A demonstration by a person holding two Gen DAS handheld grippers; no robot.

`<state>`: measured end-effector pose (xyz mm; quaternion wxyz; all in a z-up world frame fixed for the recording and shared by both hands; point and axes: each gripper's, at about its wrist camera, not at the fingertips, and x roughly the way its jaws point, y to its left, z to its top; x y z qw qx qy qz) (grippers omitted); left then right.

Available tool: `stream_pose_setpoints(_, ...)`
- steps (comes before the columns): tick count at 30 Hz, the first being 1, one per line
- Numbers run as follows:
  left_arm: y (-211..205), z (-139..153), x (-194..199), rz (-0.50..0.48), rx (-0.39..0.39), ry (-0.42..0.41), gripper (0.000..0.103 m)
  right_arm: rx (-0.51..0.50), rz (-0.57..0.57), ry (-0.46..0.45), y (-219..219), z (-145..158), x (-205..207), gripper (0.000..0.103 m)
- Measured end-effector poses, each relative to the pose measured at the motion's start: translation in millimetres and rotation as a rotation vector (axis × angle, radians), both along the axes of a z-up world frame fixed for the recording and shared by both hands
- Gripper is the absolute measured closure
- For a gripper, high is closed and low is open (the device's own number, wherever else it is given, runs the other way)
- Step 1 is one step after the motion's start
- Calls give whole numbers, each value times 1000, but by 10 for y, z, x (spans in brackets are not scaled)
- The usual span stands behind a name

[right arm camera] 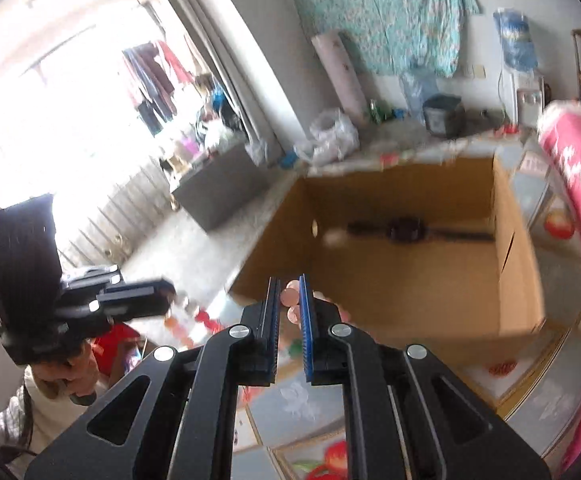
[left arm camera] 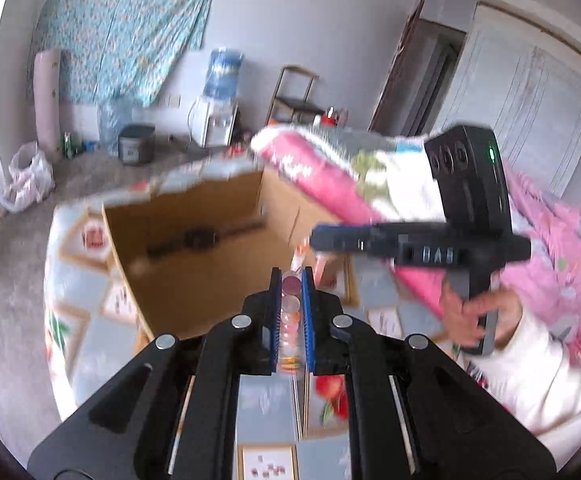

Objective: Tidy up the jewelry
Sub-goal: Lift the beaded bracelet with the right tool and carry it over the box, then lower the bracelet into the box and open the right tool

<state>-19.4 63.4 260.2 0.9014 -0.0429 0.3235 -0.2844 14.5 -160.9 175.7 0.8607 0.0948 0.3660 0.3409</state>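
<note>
Beads (left arm camera: pixel 290 312) pinched in our left tongs (left arm camera: pixel 291 280), the same pink strand's other end (right arm camera: pixel 290 300) in our right tongs (right arm camera: pixel 289 292); cardboard box (left arm camera: pixel 194 256) just beyond. We keep both grips narrow, lift level, no tugging apart.

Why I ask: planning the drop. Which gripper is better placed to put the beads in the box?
Probably right: right gripper, shut on beads, faces the box opening; left gripper sits beside it.
</note>
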Motion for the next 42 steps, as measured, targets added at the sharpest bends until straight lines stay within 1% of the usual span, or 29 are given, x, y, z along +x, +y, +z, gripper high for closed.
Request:
stream_pose_setpoints(1,-21,108,98,7,8,-8,94,0,-5,-4,-26,64,49,93)
stream_pose_setpoints(2,-88,146,166,21,30,-12,94,-1,-15,-7,-35,105,93,93)
stream_pose_setpoints(3,-175,189,296,58,92,-27,94,-7,-32,-13,-35,137,173,93)
stream_pose_setpoints(4,-232,196,465,80,131,-26,94,-14,-40,-17,-43,153,208,93)
stream_pose_setpoints(7,-324,83,821,110,170,33,94,-18,-79,-12,-52,124,369,93)
stream_pose_setpoints(8,-365,-23,1026,121,180,71,94,-16,-96,-15,-59,107,387,93)
stream_pose_setpoints(10,-386,-175,1228,142,195,110,94,-8,-117,-9,-72,44,493,93)
stream_pose_setpoints(12,-394,-465,1487,158,209,167,94,2,-119,14,-68,-26,614,93)
stream_pose_setpoints(13,-391,-616,1627,179,226,205,94,-14,-125,17,-44,-74,672,93)
stream_pose_setpoints(14,-374,-754,1686,194,244,228,94,-20,-125,21,-33,-89,693,93)
stream_pose_setpoints(16,-355,-1043,1861,234,327,292,94,-27,-116,41,4,-157,763,93)
stream_pose_setpoints(17,-344,-1131,1916,249,358,313,94,-30,-117,46,16,-179,783,93)
stream_pose_setpoints(19,-335,-1291,1970,275,444,343,94,-44,-121,59,48,-235,833,93)
stream_pose_setpoints(20,-348,-1348,1977,293,520,335,94,-52,-125,63,62,-259,854,93)
stream_pose_setpoints(21,-365,-1377,1975,302,574,336,94,-65,-127,71,86,-294,888,93)
stream_pose_setpoints(23,-379,-1412,1989,331,623,331,94,-82,-130,81,120,-333,927,93)
stream_pose_setpoints(24,-414,-1412,1986,341,681,306,93,-101,-133,89,149,-364,966,93)
stream_pose_setpoints(25,-429,-1400,1980,347,710,292,84,-120,-137,94,175,-387,995,93)
stream_pose_setpoints(26,-422,-1399,1999,358,730,282,72,-135,-140,97,196,-399,1014,93)
stream_pose_setpoints(27,-395,-1380,2007,364,715,277,69,-162,-152,107,222,-430,1055,93)
stream_pose_setpoints(28,-364,-1345,1993,368,692,270,68,-183,-178,116,223,-445,1079,93)
stream_pose_setpoints(30,-311,-1229,1917,365,650,255,68,-200,-209,135,210,-483,1131,93)
stream_pose_setpoints(32,-230,-1108,1802,352,597,237,68,-241,-216,161,233,-522,1199,93)
stream_pose_setpoints(33,-173,-1040,1724,344,565,228,68,-282,-226,172,267,-545,1241,93)
stream_pose_setpoints(34,-125,-983,1655,340,542,216,66,-309,-228,178,305,-554,1269,93)
stream_pose_setpoints(35,-78,-923,1575,332,517,199,62,-337,-223,188,355,-575,1305,93)
stream_pose_setpoints(37,-9,-870,1422,327,507,166,54,-408,-185,246,513,-687,1429,93)
stream_pose_setpoints(39,47,-838,1284,315,479,151,54,-461,-182,307,613,-838,1571,93)
stream_pose_setpoints(42,165,-798,1047,291,403,131,54,-509,-163,421,767,-1090,1747,93)
